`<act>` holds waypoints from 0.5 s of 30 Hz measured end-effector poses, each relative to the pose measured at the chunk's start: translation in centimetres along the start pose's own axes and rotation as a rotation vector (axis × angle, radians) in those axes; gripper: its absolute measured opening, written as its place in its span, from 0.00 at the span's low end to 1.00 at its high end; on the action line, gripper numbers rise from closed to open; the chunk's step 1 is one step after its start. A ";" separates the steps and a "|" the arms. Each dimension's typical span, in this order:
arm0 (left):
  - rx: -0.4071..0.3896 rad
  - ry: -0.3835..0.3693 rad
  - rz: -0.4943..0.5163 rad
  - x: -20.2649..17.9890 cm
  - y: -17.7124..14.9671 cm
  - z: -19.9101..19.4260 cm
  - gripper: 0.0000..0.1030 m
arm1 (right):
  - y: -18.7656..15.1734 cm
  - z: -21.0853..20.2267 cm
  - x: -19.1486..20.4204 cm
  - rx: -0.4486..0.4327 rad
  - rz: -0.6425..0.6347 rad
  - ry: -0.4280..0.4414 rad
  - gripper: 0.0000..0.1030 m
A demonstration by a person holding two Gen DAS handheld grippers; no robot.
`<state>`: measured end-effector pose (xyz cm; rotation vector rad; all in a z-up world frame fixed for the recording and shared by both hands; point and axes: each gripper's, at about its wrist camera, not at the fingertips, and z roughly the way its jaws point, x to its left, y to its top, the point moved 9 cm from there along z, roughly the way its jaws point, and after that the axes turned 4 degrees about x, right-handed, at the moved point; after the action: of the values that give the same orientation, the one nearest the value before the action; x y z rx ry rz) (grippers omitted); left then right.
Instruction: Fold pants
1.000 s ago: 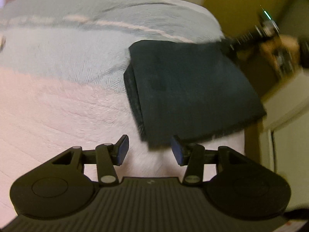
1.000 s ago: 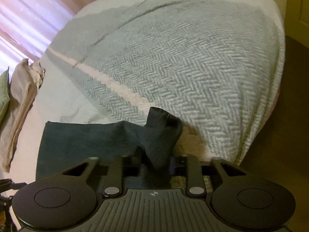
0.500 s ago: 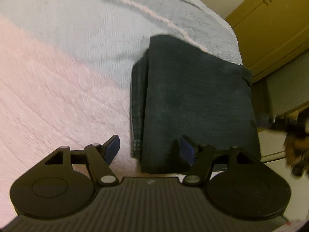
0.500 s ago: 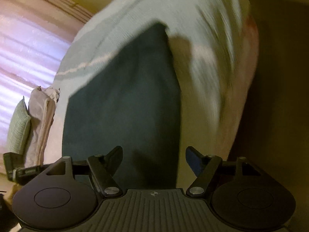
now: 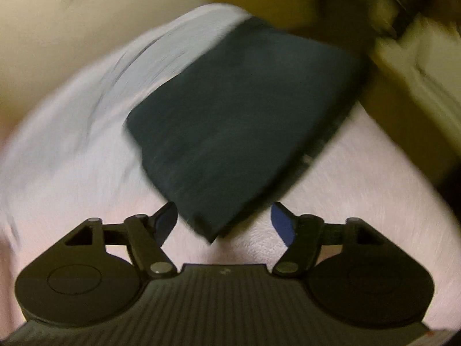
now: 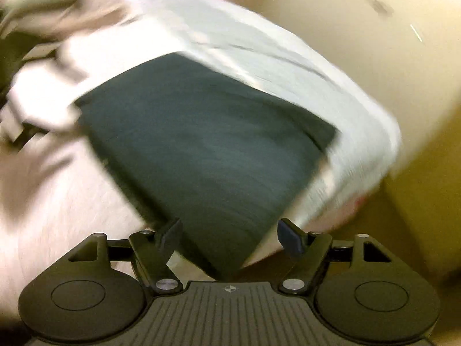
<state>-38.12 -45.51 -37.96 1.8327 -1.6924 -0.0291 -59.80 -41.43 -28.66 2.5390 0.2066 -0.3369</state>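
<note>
Both claws stand empty over the bed. In the left wrist view the left claw has its jaws spreading, the blue pads clear of the cloth on either side, with only the near corner of the pants lying between them, untouched. In the right wrist view the right claw is splayed wide as well, a near corner of the dark fabric between its fingers without contact.

The pants lie as a compact dark rectangle on the bed, partly on the pale pink cover and partly on the grey-white blanket at the far side, close to the bed's edge. Layered edges show along the right side in the left view, which suggests several folds are already stacked. Flat on the bedding, the bundle keeps its shape without being held. Blur softens the finer detail.
</note>
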 end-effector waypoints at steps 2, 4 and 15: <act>-0.028 0.067 0.208 -2.4 0.6 0.7 0.69 | 0.2 0.6 2.6 -0.027 -0.147 -0.010 0.69; -0.034 0.117 0.342 -4.0 0.7 2.1 0.70 | 0.0 1.7 4.9 -0.055 -0.290 -0.018 0.69; -0.074 0.207 0.452 -4.9 0.8 6.6 0.76 | -2.8 7.2 5.2 -0.063 -0.784 -0.248 0.59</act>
<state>-42.49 -43.90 -44.79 1.3153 -1.8857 0.2736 -56.82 -42.69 -37.39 2.2210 1.0942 -0.9110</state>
